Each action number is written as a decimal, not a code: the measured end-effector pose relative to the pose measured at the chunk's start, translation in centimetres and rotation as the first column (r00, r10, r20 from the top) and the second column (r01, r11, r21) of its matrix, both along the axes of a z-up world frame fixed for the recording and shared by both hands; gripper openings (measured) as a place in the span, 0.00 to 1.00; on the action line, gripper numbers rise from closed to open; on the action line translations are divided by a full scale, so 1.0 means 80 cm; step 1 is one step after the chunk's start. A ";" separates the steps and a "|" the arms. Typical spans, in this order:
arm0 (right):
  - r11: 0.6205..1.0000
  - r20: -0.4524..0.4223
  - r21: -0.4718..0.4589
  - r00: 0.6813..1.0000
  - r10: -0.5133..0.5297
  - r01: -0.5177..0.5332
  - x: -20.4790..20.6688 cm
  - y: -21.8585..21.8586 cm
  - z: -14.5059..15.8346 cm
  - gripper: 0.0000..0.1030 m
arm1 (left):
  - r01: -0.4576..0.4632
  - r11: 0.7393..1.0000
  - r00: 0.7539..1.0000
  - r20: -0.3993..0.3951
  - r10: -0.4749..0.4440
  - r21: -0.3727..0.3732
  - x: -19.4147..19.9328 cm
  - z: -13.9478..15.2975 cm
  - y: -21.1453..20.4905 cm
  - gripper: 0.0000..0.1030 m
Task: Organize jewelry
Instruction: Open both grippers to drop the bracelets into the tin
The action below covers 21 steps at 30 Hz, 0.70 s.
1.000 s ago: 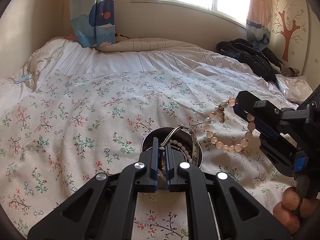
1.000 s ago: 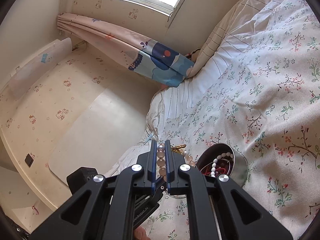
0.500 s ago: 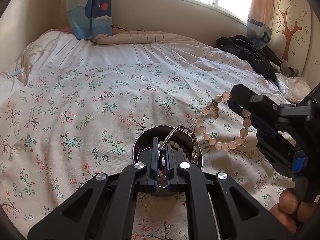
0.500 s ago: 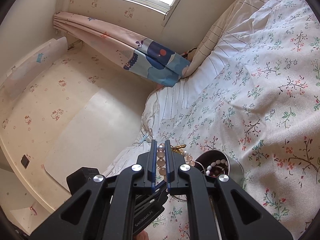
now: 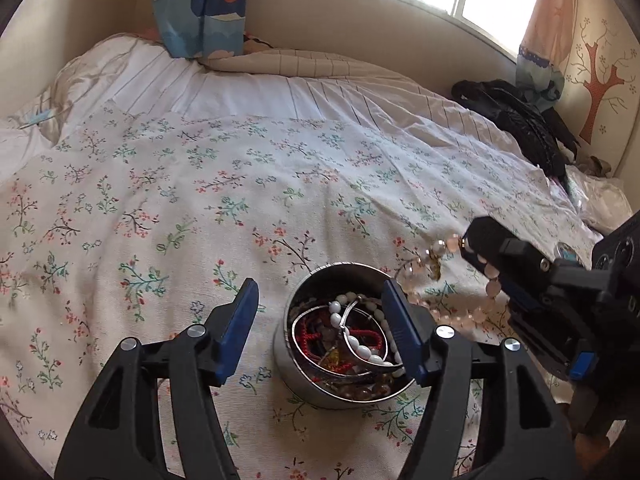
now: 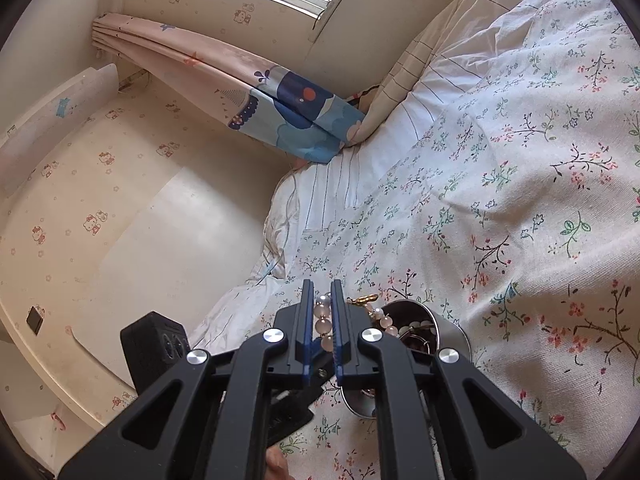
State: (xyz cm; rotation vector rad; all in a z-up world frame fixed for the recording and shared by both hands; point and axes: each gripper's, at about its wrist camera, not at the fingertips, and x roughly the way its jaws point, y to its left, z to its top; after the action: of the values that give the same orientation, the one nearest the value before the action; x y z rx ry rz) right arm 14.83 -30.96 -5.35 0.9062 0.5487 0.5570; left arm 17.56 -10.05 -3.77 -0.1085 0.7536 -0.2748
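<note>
A round metal tin (image 5: 308,380) stands on the floral bedspread, holding a silver bangle (image 5: 360,320), white beads, red cord bracelets and other jewelry. My left gripper (image 5: 322,300) is open and empty, its jaws spread just above the tin's near side. My right gripper (image 6: 321,300) is shut on a pink bead bracelet (image 5: 440,280), which hangs just right of the tin; it also shows in the right wrist view (image 6: 322,322). The tin's rim shows there too (image 6: 448,328).
The floral bedspread (image 5: 240,200) covers the bed. A dark bag or garment (image 5: 516,120) lies at the back right by the wall. Curtains (image 5: 200,8) hang at the window behind the pillows.
My left gripper has opened and let the silver bangle drop into the tin. The right gripper still holds the pink bracelet and has come closer to the tin.
</note>
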 end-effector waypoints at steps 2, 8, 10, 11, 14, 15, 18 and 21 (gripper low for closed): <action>1.000 -0.004 0.012 1.000 0.019 -0.019 0.004 0.006 -0.002 0.10 | -0.063 0.998 0.998 0.019 0.063 -0.020 0.001 0.007 0.016 0.62; 0.997 -0.085 -0.079 0.996 0.000 -0.006 0.015 0.017 -0.011 0.47 | -0.188 0.980 0.982 0.018 0.190 -0.070 0.009 0.014 0.056 0.67; 0.997 -0.096 -0.077 0.995 -0.028 0.021 0.013 0.011 -0.014 0.47 | -0.194 0.979 0.981 0.016 0.196 -0.063 0.009 0.013 0.056 0.68; 0.997 -0.098 -0.071 0.994 -0.039 0.032 0.012 0.007 -0.015 0.47 | -0.193 0.980 0.981 0.017 0.194 -0.057 0.010 0.013 0.054 0.69; 0.995 -0.107 -0.078 0.992 -0.069 0.061 0.009 0.000 -0.016 0.47 | -0.181 0.983 0.983 0.029 0.181 -0.028 0.007 0.013 0.046 0.74; 0.994 -0.113 -0.089 0.991 -0.077 0.068 0.008 -0.001 -0.016 0.49 | -0.176 0.984 0.984 0.034 0.177 -0.015 0.006 0.013 0.044 0.77; 0.980 -0.131 -0.174 0.984 -0.117 0.093 0.003 0.000 -0.012 0.55 | -0.155 0.987 0.987 0.046 0.153 0.035 0.000 0.012 0.034 0.81; 0.928 -0.144 -0.347 0.970 -0.194 0.134 -0.011 0.007 -0.002 0.71 | -0.128 0.985 0.990 0.066 0.122 0.112 -0.018 0.010 0.026 0.84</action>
State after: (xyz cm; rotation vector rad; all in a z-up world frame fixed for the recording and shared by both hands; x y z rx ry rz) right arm 13.92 -30.38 -5.49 0.6705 0.6964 0.2205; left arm 16.15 -7.95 -2.95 -0.0372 0.6997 -0.1137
